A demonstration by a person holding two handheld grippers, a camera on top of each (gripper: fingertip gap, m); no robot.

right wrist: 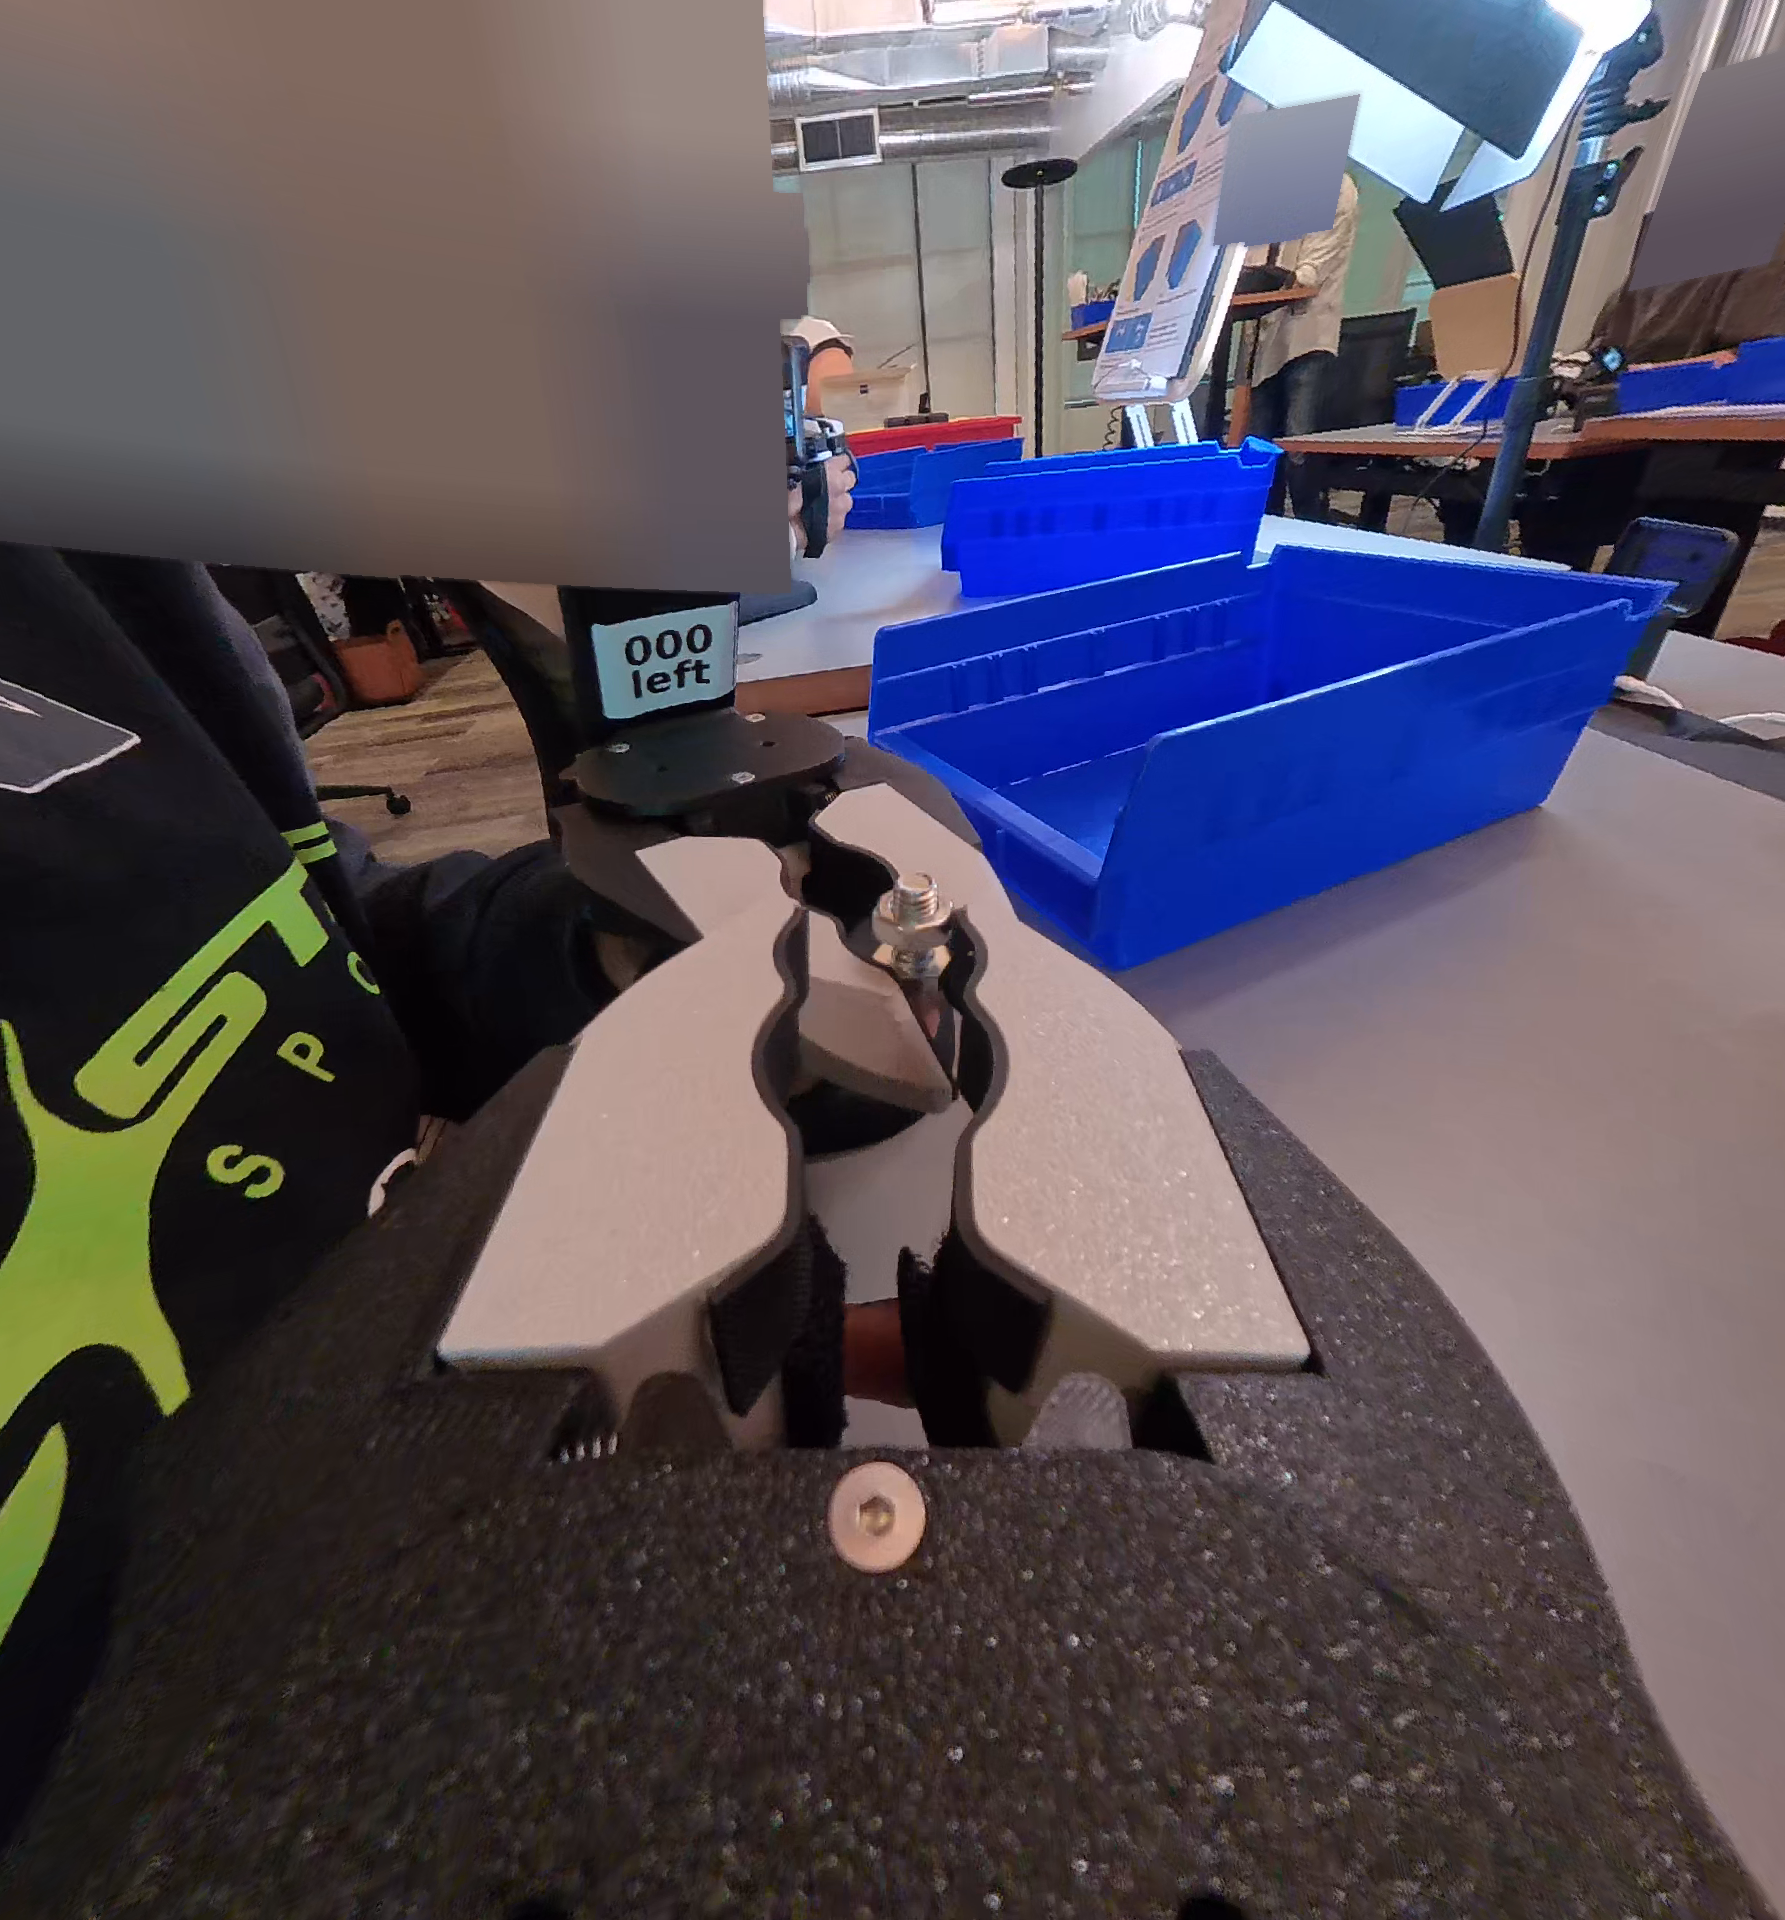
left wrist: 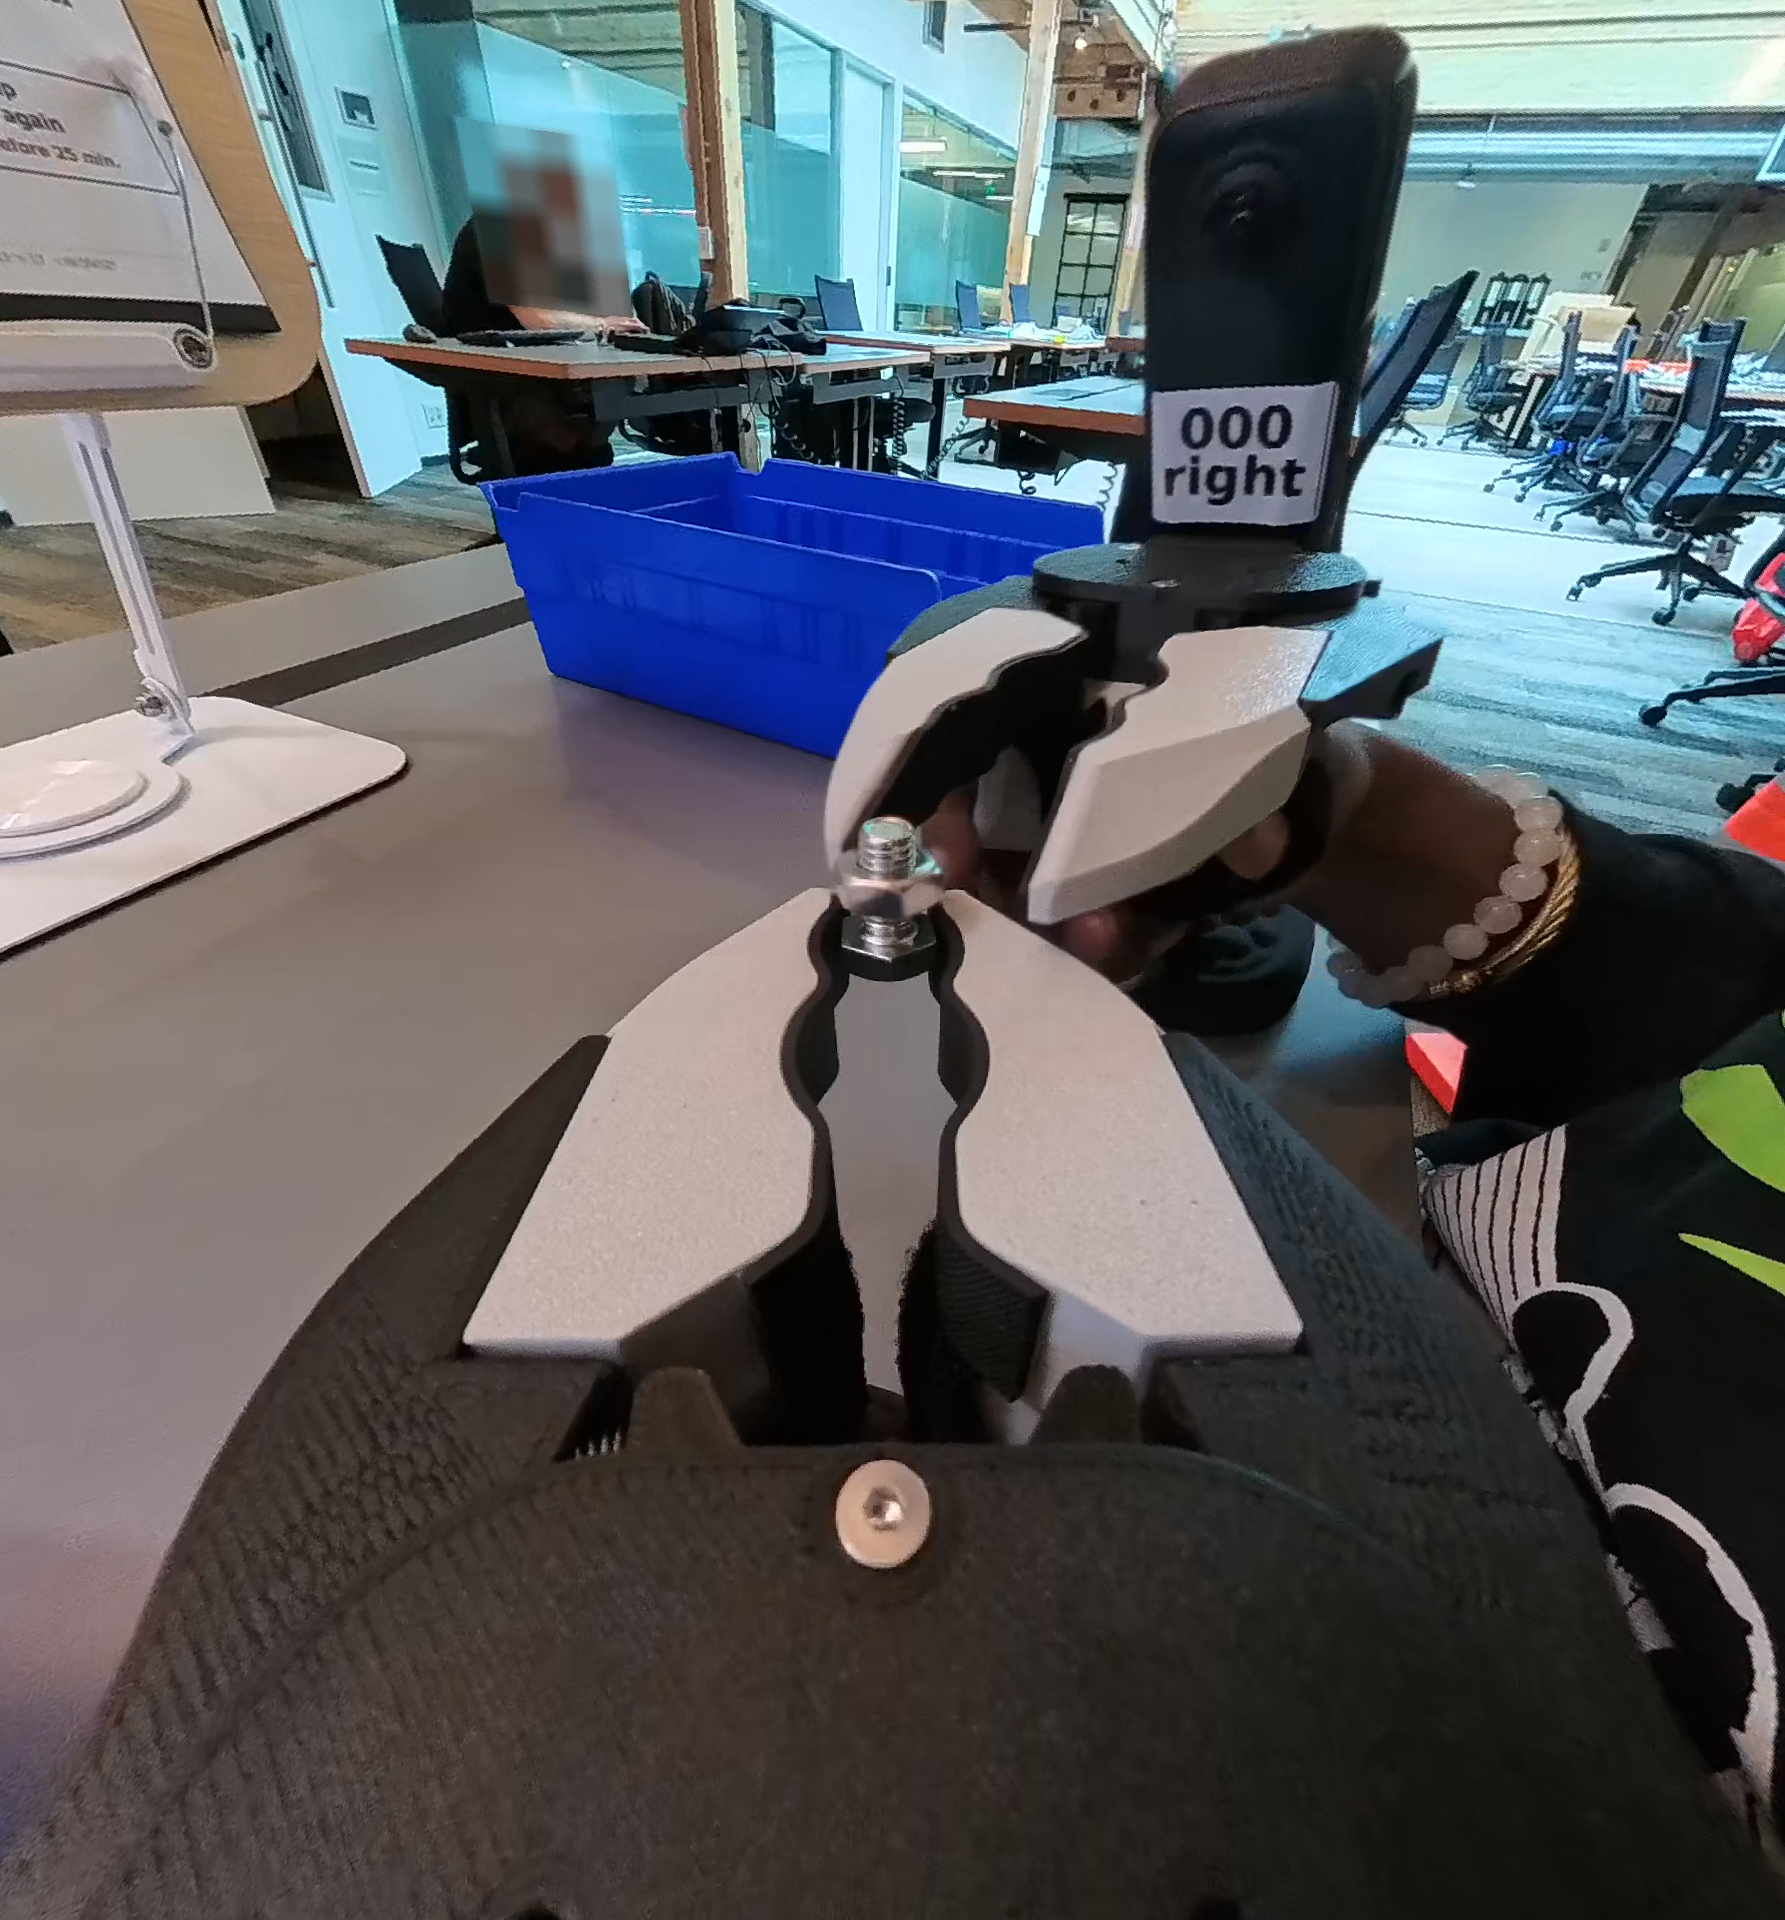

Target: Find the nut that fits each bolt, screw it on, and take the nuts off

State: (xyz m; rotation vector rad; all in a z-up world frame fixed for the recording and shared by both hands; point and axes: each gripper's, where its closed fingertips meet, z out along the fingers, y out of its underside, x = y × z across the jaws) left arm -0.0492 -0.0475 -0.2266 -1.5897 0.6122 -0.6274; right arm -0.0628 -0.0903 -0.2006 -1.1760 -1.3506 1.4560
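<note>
The bolt (left wrist: pixel 888 891) is standing upright between my two sets of fingers, threaded end up, above the table (left wrist: pixel 348 1039). A nut (left wrist: pixel 890 883) is sitting partway down the thread, with a few turns of thread showing above it. I am pinching the bolt's head between my left fingers (left wrist: pixel 883 940), which are nearly closed at the tips with the bolt in the notch there. My right fingers (left wrist: pixel 929 862) are coming in from the far side, tilted down; one tip is touching the nut's left side, the other is standing off to the right, so they are partly open. In the right wrist view, the bolt (right wrist: pixel 914 925) and nut (right wrist: pixel 914 916) are sitting just past my right fingers (right wrist: pixel 898 935), close against the right-hand one, but I cannot tell from there whether I am actually gripping the nut.

I am judging both parts as small, light, stiff steel, smooth and bright, so likely slippery against my pads. The place to take the nut is across two opposite flats, not the corners, and squarely, since a tilted grip could bind it on the thread. The bolt is best held by its head, as my left is doing now.

A blue bin (left wrist: pixel 763 582) is sitting beyond my fingertips, well apart from the bolt, and a white stand (left wrist: pixel 150 748) is off to my left.
</note>
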